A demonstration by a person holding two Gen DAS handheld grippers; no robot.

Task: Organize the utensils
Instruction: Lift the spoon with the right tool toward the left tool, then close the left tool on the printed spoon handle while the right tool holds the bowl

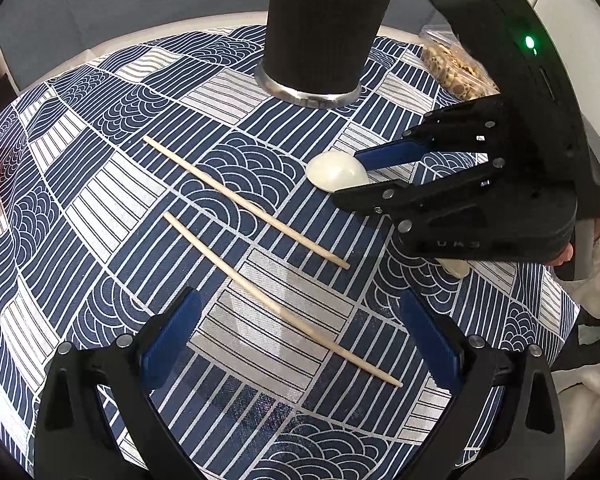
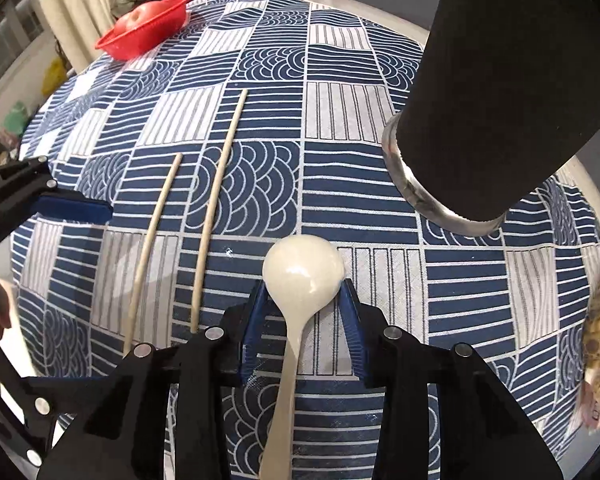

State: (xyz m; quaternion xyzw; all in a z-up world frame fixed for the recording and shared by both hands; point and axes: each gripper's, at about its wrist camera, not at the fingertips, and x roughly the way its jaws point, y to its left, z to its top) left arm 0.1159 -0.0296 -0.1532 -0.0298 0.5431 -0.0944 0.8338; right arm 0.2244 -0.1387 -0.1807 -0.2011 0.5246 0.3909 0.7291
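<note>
White spoon (image 2: 302, 272) lying on the patterned worktop (image 2: 360, 200), its bowl between the parted fingers of the right gripper (image 2: 303, 292), not clamped. Left gripper (image 1: 300, 344) spread wide above the nearer of two chopsticks (image 1: 276, 300). Black cup (image 1: 324, 28) stands beyond; red basket (image 2: 144, 32) at the far edge.

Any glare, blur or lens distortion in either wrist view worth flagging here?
Left wrist view: strong fisheye bowing of the tablecloth with dark vignetted corners; chopsticks sharp; green LED glows on the right gripper. Right wrist view: the same bowing; a glossy highlight on the spoon bowl; room edges soft.
</note>
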